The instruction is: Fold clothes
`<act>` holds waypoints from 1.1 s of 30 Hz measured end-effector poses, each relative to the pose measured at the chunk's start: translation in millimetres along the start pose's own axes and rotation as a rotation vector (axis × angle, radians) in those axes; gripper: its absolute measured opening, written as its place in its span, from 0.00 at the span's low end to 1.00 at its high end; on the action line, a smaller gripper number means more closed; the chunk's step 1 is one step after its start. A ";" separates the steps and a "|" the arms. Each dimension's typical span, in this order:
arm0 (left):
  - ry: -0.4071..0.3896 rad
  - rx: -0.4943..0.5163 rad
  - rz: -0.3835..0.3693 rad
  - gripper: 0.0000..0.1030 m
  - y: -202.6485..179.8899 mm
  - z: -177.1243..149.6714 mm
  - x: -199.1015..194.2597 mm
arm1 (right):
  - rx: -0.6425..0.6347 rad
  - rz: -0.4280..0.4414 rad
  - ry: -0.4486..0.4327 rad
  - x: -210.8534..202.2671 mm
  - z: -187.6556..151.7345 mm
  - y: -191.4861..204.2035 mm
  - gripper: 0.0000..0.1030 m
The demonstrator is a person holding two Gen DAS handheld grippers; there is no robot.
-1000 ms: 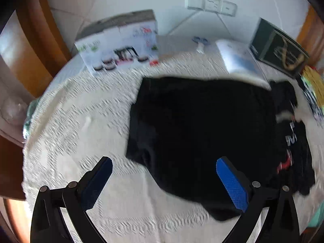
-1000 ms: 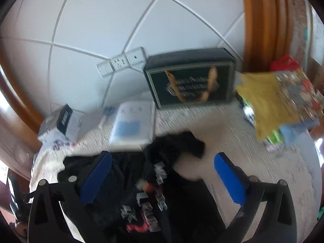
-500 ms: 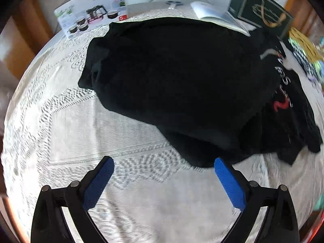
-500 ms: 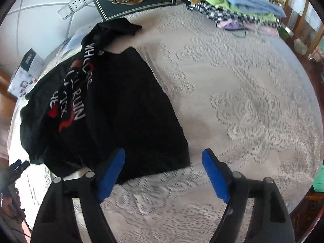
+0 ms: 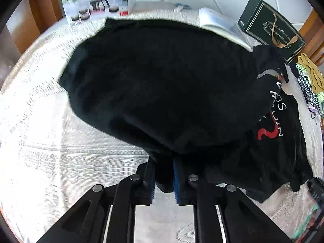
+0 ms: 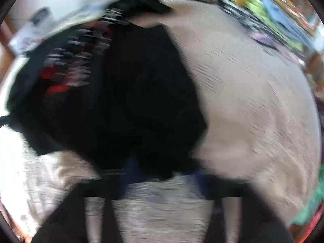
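A black T-shirt (image 5: 162, 85) with white and red lettering lies spread across a lace-covered surface (image 5: 50, 162), its near hem bunched between the blue pads of the left gripper (image 5: 164, 179), which is clamped tight on the fabric. The right gripper (image 6: 162, 182) sits at the shirt's near edge on the lettering's far side, but the right wrist view is smeared by motion and whether its pads have closed on the cloth cannot be told.

The risks, judged from this moment: the left gripper holds a thick wad rather than a single clean edge, so a lift may drag several layers and leave the fold lumpy or crooked. If the right gripper has no firm hold, the shirt would rise on one side only, twist and slide across the lace. A brisk pull could also tug the lace cloth itself out of place. Beyond the shirt, a white booklet (image 5: 218, 20) lies touching or tucked under its far edge, with a dark gift box (image 5: 271, 30) just past it; a fold swept that way could catch them. To the shirt's right sits a pile of other clothes (image 5: 309, 81) that a loose sleeve might snag.
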State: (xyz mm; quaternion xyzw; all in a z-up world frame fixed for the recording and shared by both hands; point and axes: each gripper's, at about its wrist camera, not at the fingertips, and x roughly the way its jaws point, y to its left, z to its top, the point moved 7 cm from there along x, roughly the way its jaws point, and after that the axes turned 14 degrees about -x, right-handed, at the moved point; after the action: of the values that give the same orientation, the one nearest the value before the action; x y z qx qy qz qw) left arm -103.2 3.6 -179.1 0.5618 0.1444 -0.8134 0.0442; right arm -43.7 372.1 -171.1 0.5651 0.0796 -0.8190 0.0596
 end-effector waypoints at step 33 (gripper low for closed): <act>0.066 0.105 -0.085 0.58 -12.4 -36.7 -9.4 | 0.148 -0.026 -0.032 -81.3 -72.9 -69.1 0.61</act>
State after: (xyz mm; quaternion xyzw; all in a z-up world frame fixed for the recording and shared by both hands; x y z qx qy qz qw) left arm -69.6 24.9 -180.1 0.5831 0.1265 -0.8021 -0.0248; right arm 38.9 454.9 -116.2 0.5538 0.0250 -0.8323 0.0083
